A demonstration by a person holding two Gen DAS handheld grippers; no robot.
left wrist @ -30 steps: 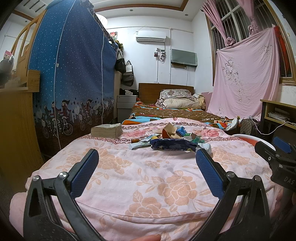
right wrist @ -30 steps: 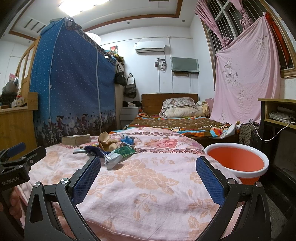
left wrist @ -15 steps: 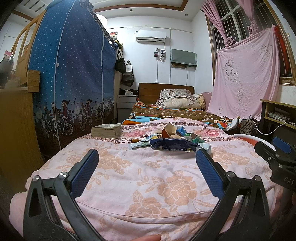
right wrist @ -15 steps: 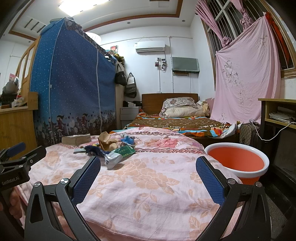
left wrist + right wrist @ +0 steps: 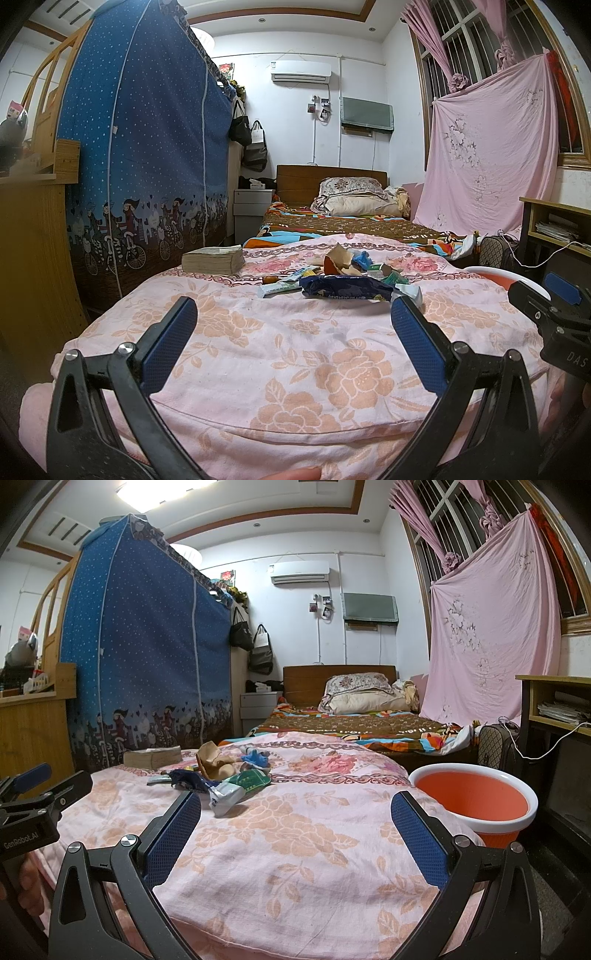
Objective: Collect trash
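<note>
The task looks not started, as far as these 2 views show: all the trash lies on the quilt and nothing is in a gripper.

Nearest, the left gripper point(image 5: 293, 317) hovers over the near edge of the quilt point(image 5: 288, 354) with its jaws spread wide and nothing between them. The right gripper point(image 5: 295, 808) is the same, wide and empty, at the near edge of the quilt, on the side toward the basin.

Farther in, about the middle of the quilt, is the trash. The closest piece is a dark blue wrapper point(image 5: 345, 290), crumpled. Just beside it lie a silver and green packet point(image 5: 240, 788) and a flat pale packet point(image 5: 279, 288). Behind these sit torn brown paper point(image 5: 338, 258) and a small blue scrap point(image 5: 360, 258). I count at least 5 pieces, all close together, some touching.

Left of the pile, on the quilt, is a book point(image 5: 212, 260); I judge it is not trash.

The orange basin point(image 5: 472, 805) stands on the floor just beside the right edge of the quilt. Its visible inside looks empty, so it is probably the place for the trash. All pieces remain to be picked and carried there.
</note>
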